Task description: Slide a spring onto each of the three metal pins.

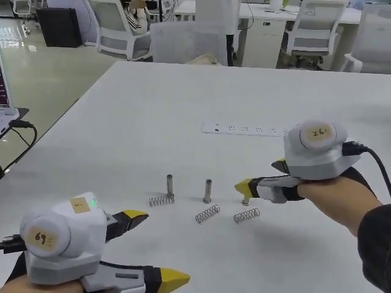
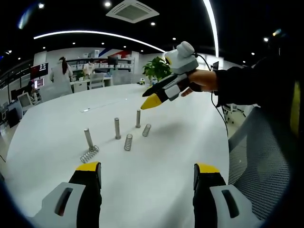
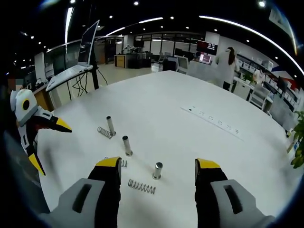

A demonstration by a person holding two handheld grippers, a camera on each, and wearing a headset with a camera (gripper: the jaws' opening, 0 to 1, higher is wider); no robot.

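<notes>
The left claw [image 1: 156, 247] sits at the lower left of the head view, its yellow-tipped jaws spread wide and pointing right. The right claw [image 1: 263, 176] is at the middle right, its jaws also apart with the tips pointing left. A hand [image 1: 330, 195] grips it from behind, and the wrist runs into a dark sleeve [image 1: 376, 244] at the lower right.

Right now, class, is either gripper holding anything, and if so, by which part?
Nothing is held. The left gripper and the right gripper both stand open and empty; the three springs lie loose on the table beside the pins.
</notes>
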